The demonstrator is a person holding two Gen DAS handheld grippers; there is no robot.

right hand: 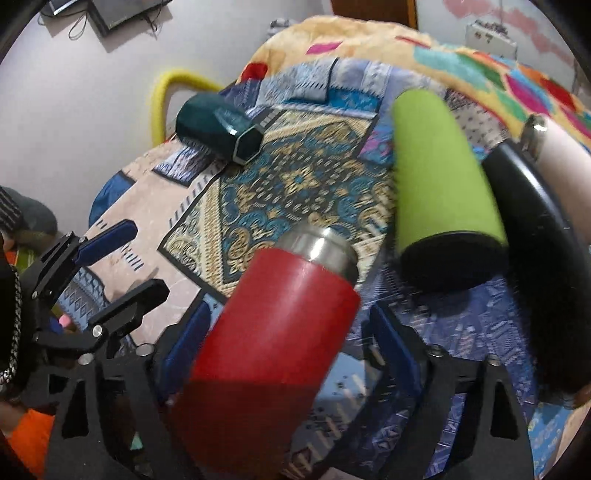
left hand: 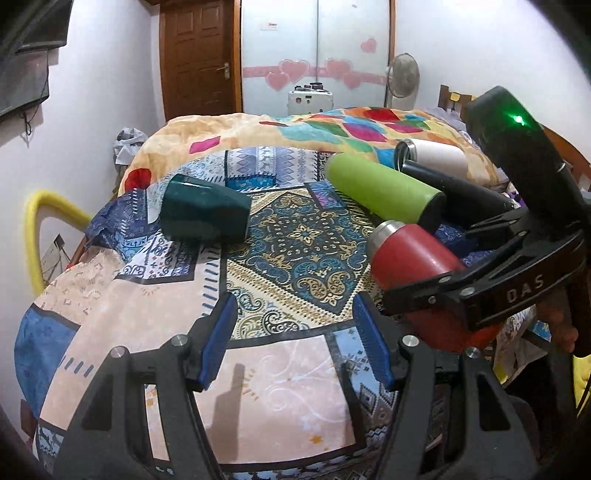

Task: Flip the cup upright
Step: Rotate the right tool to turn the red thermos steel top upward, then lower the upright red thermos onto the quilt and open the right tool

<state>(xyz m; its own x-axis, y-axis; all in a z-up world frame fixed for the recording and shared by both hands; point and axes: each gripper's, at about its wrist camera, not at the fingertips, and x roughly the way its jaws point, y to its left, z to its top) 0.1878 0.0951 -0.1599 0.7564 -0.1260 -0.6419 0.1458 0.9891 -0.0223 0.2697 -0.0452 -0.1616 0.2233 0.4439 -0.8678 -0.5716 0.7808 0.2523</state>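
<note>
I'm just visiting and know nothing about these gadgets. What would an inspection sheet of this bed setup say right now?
Surface: bed covered with a patterned sheet; a colourful blanket heaped behind.
Job's things: red cup lies tilted between the right gripper's fingers; dark green cup, lime green cup, black cup and white cup all lie on their sides.
Clutter: nothing seen.
Grippers: left gripper open, holding nothing; right gripper around the red cup, contact unclear.
Cables: wires hang below the wall screen.
Surroundings: wooden door, fan.
</note>
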